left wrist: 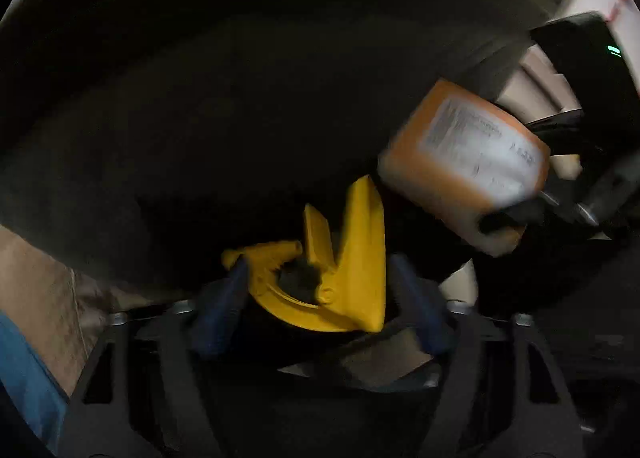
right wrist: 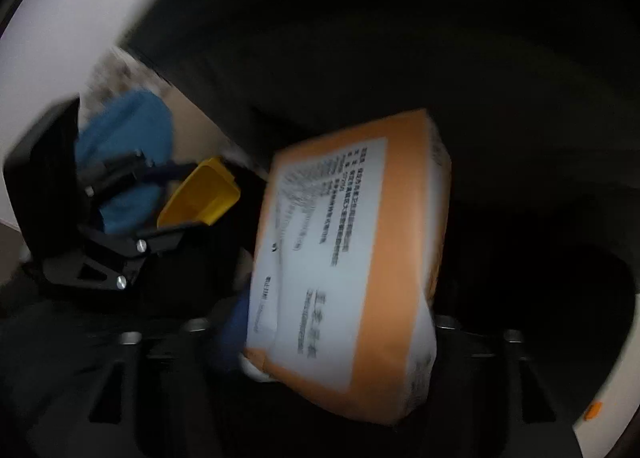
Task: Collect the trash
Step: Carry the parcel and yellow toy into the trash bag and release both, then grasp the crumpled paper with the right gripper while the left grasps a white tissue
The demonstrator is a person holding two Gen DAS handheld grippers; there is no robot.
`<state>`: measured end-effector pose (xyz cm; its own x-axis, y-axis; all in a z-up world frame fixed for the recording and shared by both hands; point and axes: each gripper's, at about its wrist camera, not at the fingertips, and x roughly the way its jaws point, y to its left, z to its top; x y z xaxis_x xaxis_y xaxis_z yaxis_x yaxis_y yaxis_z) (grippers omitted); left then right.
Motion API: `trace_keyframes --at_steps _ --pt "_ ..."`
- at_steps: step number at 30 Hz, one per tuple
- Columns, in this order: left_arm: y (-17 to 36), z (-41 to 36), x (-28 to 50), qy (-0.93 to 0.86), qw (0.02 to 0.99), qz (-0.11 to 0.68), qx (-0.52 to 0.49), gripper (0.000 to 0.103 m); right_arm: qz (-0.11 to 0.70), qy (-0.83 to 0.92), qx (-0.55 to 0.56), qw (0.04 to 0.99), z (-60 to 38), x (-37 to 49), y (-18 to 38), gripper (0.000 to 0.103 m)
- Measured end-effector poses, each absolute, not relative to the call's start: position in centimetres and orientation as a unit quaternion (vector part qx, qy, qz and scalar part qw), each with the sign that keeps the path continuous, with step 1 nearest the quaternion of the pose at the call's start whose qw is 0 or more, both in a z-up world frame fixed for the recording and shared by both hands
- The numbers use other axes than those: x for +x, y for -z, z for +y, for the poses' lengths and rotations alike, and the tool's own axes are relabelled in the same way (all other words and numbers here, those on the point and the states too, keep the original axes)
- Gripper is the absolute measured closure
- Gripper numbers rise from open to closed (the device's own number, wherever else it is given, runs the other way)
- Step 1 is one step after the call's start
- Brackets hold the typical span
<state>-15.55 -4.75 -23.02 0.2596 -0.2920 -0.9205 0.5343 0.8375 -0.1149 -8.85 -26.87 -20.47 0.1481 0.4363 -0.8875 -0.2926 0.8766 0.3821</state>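
Left gripper (left wrist: 316, 286) clamped on a yellow scrap (left wrist: 340, 278) — blue fingers (left wrist: 224, 306) pressing in from both sides, the folded plastic piece standing up between them. Seen again from the right wrist as a yellow scoop-like shape (right wrist: 200, 193) at the tip of the left gripper (right wrist: 168, 197), low at left, with a blue sleeve (right wrist: 128, 137) behind it.

Right gripper (right wrist: 340, 318) closed on an orange packet (right wrist: 352, 258) — a soft pack with a white printed label, tilted, filling the centre of the right wrist view. One blue finger (right wrist: 236, 330) visible against its left edge; the other finger hidden behind the pack. From the left wrist, the same packet (left wrist: 464, 161) up at right, held at its lower right end by the right gripper (left wrist: 520, 213), just above and to the right of the yellow scrap, not touching it.

Behind both items, a large dark opening (left wrist: 240, 97) with curved black walls, possibly a bin or bag mouth — too dark and blurred to say which. Both items at or just inside that dark space. White wall (right wrist: 80, 17) beyond its edge at upper left in the right wrist view. Both views smeared by motion blur; label text unreadable.
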Motion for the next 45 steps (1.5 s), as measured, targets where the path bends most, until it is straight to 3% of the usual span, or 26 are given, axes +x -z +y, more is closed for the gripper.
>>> trace_keyframes --at_steps 4,7,11,15,19,21,22,23,24,25,34,40,45 --pt "27.1 -4.3 -13.1 0.254 0.763 0.586 0.098 0.02 0.62 -0.216 0.039 0.753 -27.4 -8.1 21.4 0.028" --pt "26.3 -3.9 -13.1 0.257 0.769 0.577 0.094 0.02 0.571 -0.238 0.058 0.784 -29.2 -9.8 15.5 0.029" --pt "19.9 -2.1 -15.8 0.268 0.807 0.522 0.066 0.02 0.448 -0.261 0.089 0.851 -32.9 -11.3 4.6 0.028" --pt "12.7 -2.4 -17.2 0.273 0.85 0.446 0.068 0.017 0.332 -0.13 0.084 0.931 -38.2 -6.8 -2.7 0.015" --pt "7.8 -3.6 -16.9 0.266 0.882 0.384 0.068 0.015 0.351 -0.052 0.073 0.932 -41.6 1.9 -1.9 0.022" --pt "6.0 -4.2 -16.7 0.263 0.891 0.366 0.055 0.015 0.369 -0.047 0.071 0.926 -41.6 5.4 -0.7 0.041" --pt "5.4 -4.5 -16.3 0.262 0.894 0.36 0.05 0.015 0.381 -0.049 0.074 0.92 -41.6 6.6 -0.4 0.041" --pt "4.7 -4.9 -15.7 0.26 0.897 0.355 0.047 0.015 0.392 -0.048 0.074 0.916 -41.4 7.7 0.3 0.05" --pt "4.3 -5.0 -15.3 0.258 0.899 0.352 0.047 0.015 0.403 -0.044 0.073 0.911 -41.8 8.9 1.1 0.066" --pt "3.9 -5.0 -14.9 0.256 0.9 0.349 0.05 0.015 0.413 -0.045 0.078 0.906 -42.0 8.5 1.9 0.073" --pt "0.6 -17.1 -3.7 0.3 0.878 0.362 0.087 0.015 0.326 -0.056 0.168 0.929 -45.7 -4.3 -2.0 0.074" --pt "3.9 -28.5 7.8 0.289 0.843 0.447 0.085 0.015 0.324 -0.01 0.192 0.926 -50.3 -9.8 -0.6 0.073" --pt "6.8 -31.9 12.6 0.238 0.837 0.486 0.079 0.014 0.325 0.007 0.219 0.92 -53.2 -11.3 1.5 0.073"
